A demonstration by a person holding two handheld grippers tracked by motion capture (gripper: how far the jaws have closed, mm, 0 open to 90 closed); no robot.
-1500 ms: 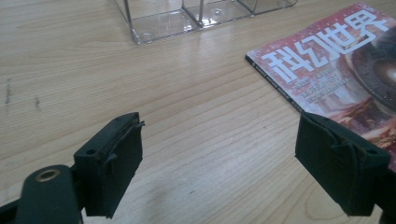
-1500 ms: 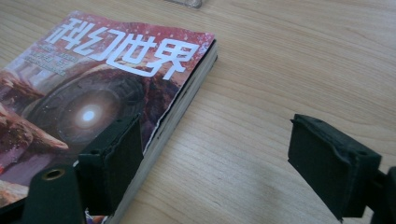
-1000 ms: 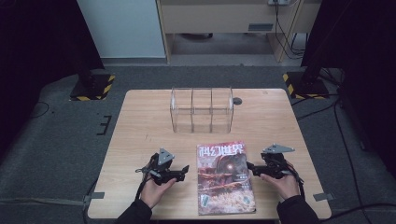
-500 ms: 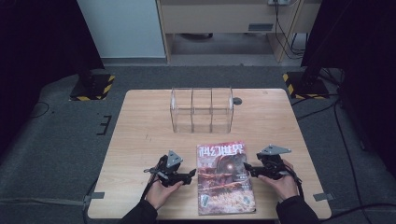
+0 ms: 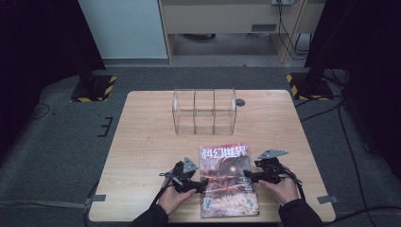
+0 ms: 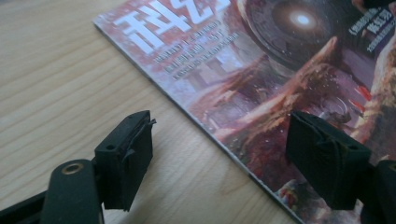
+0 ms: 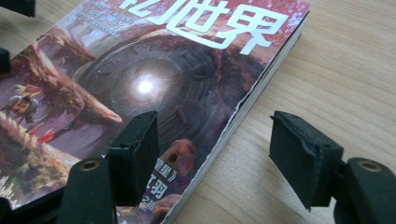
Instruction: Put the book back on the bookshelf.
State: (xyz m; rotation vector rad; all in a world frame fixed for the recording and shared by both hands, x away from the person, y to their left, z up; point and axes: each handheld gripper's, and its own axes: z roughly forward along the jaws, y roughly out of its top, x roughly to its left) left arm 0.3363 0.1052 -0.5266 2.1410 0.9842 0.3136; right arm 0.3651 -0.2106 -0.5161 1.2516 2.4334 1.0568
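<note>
A magazine (image 5: 227,179) with a red cover and white title lies flat near the table's front edge. My left gripper (image 5: 202,184) is at its left edge and my right gripper (image 5: 249,177) at its right edge. In the left gripper view the left gripper (image 6: 219,154) straddles the magazine (image 6: 280,70) edge, one jaw over wood and one over the cover. The right gripper (image 7: 215,154) straddles the page edge of the magazine (image 7: 140,70) the same way. Both pairs of jaws have just been closing, the right more, and their pads stand clear of the magazine.
A clear acrylic rack (image 5: 204,111) with three compartments stands at the back middle of the wooden table (image 5: 142,142). A small dark disc (image 5: 240,102) sits beside it. Dark floor with cables surrounds the table.
My left gripper has slid right to the magazine's left edge. The right gripper has edged left over the right edge.
</note>
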